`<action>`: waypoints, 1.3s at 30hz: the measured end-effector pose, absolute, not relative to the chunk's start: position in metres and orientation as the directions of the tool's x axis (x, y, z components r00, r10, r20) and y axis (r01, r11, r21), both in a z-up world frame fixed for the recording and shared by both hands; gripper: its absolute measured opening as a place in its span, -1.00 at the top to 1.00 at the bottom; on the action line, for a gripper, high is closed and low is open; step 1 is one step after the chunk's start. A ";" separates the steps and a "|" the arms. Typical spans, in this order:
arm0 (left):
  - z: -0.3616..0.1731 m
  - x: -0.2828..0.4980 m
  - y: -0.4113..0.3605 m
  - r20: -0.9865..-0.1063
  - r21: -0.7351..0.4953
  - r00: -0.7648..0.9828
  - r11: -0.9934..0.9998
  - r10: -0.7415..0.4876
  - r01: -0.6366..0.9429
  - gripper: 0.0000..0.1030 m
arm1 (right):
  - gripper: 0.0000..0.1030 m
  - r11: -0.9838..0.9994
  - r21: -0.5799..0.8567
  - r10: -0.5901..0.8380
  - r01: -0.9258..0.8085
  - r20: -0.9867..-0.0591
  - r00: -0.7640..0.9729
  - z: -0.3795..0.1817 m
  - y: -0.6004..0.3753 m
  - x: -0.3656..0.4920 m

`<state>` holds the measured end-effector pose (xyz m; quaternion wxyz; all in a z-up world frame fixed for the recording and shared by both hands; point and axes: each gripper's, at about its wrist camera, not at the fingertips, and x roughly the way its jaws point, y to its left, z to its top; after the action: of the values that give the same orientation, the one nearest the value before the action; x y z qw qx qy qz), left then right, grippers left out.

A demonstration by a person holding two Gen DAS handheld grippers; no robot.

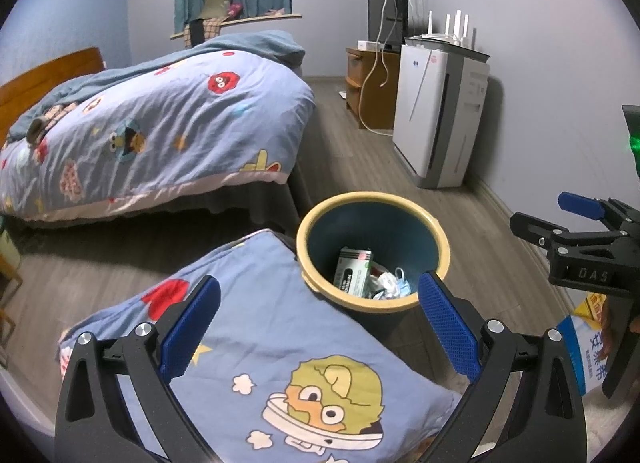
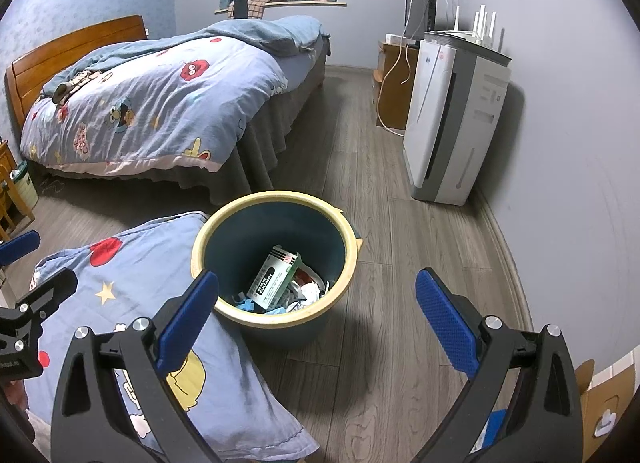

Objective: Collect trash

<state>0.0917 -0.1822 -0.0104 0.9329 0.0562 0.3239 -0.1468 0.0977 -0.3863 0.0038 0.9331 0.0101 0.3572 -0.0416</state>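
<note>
Bedroom floor, grey wood planks, carries the items we list below.

Item one: trash bin, round, dark blue wall with a cream rim, upright on the floor. We see it also in the left wrist view. Inside it we count a green-and-white carton lying tilted, with crumpled white paper and a scrap of light blue material just beside it at the bottom.

Item two: pillow in a blue cartoon-print case, lying against the bin's left side, one corner touching the rim.

Item three: our left gripper, fingers spread wide, nothing between them; it hangs over the pillow, the right finger near the bin's rim.

Item four: our right gripper, fingers likewise spread wide and holding nothing, over the near edge of the bin and the bare floor beside it.

Item five: bed with a matching quilt and a wooden headboard, well apart from the bin, across the floor.

Item six: white air purifier against the right wall, a router on top, a wooden cabinet and a monitor beyond.

Item seven: blue-and-white package at the right edge of the left wrist view; contents we cannot tell.
</note>
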 end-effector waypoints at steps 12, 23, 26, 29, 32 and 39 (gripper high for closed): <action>-0.012 0.090 -0.182 -0.622 0.014 0.746 0.949 -0.238 0.314 -0.90 | -0.89 0.996 -0.009 -0.071 0.087 -0.668 0.741 0.004 -0.387 0.097; -0.012 0.090 -0.182 -0.623 0.015 0.746 0.949 -0.237 0.314 -0.90 | -0.89 0.996 -0.011 -0.071 0.085 -0.669 0.740 0.004 -0.387 0.098; -0.012 0.090 -0.182 -0.623 0.015 0.746 0.949 -0.237 0.314 -0.90 | -0.89 0.996 -0.013 -0.073 0.086 -0.671 0.738 0.002 -0.387 0.097; -0.012 0.090 -0.182 -0.622 0.016 0.746 0.949 -0.237 0.315 -0.90 | -0.89 0.996 -0.012 -0.071 0.086 -0.671 0.738 0.002 -0.387 0.097; -0.012 0.090 -0.182 -0.622 0.017 0.747 0.949 -0.236 0.314 -0.90 | -0.89 0.996 -0.013 -0.073 0.086 -0.671 0.738 0.002 -0.387 0.097; -0.012 0.090 -0.182 -0.623 0.018 0.746 0.949 -0.236 0.315 -0.90 | -0.89 0.996 -0.013 -0.071 0.084 -0.672 0.737 0.000 -0.388 0.097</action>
<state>0.0899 -0.1824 -0.0121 0.9323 0.0609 0.3244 -0.1476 0.0968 -0.3880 0.0000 0.9318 0.0089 0.3605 -0.0415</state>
